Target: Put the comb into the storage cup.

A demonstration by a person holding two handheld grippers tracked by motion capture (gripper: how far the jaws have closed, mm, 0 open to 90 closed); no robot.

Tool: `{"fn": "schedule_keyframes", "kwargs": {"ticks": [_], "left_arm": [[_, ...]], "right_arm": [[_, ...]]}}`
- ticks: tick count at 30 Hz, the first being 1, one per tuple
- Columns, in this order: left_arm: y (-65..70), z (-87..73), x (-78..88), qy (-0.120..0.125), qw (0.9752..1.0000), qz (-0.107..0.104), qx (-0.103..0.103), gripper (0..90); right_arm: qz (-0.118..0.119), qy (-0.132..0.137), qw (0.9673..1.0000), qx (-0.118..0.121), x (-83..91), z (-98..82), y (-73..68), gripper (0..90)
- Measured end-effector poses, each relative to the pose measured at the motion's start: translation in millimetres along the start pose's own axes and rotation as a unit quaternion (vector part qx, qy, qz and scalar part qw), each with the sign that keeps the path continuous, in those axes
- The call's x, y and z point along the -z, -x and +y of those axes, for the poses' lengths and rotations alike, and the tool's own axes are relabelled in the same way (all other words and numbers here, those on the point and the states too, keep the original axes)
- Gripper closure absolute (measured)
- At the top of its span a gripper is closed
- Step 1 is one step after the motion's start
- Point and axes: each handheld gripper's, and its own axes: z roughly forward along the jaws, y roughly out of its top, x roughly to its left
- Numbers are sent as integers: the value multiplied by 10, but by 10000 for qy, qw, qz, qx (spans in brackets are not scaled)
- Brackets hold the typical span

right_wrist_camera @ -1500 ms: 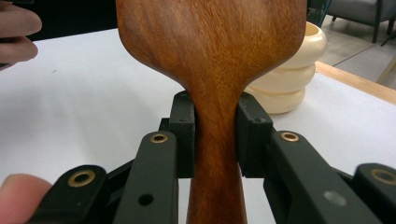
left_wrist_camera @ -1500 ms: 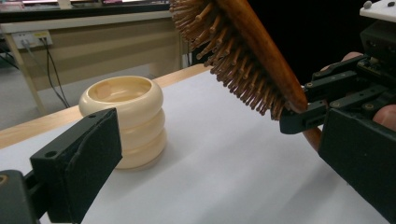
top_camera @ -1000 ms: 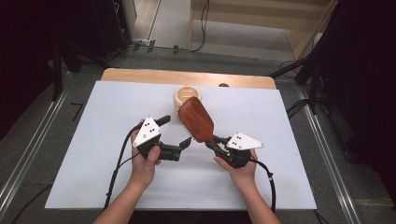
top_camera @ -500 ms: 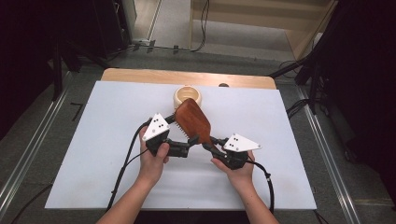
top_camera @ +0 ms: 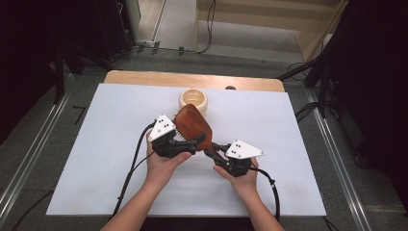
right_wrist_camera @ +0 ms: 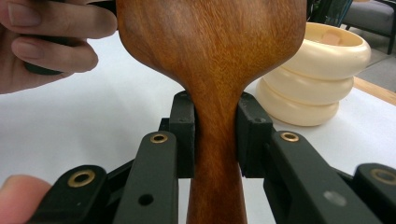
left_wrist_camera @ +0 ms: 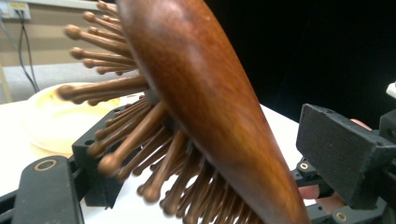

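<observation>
Hairbrush [top_camera: 192, 126], one wooden paddle brush, is held above the white surface [top_camera: 96, 159] between the two claws. Its long axis runs from the handle near the person up and away to the broad head, which points toward the one cream cup [top_camera: 193, 100]; the bristles face the person's left. The right claw [top_camera: 211, 149] is clamped on the handle's neck. The left claw [top_camera: 192, 141] has just been closing around the head, and its pads do not yet press it.
</observation>
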Motion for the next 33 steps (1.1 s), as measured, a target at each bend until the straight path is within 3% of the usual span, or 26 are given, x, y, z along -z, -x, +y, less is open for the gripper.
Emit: {"fn": "schedule_keyframes", "kwargs": {"ticks": [5, 19, 28, 33], "left_arm": [[-19, 3, 10, -19, 10000, 27, 91, 260], [-106, 0, 0, -190, 9976, -403, 522, 398], [-108, 0, 11, -154, 9958, -740, 515, 516], [-98, 3, 10, -67, 9961, -703, 538, 505]], "right_arm": [[-23, 15, 10000, 3, 0, 2, -16, 702], [-179, -19, 9998, -24, -32, -16, -41, 701], [-227, -13, 9997, -56, -43, -25, -54, 702], [-257, 43, 9997, -38, -35, -21, -61, 704]]}}
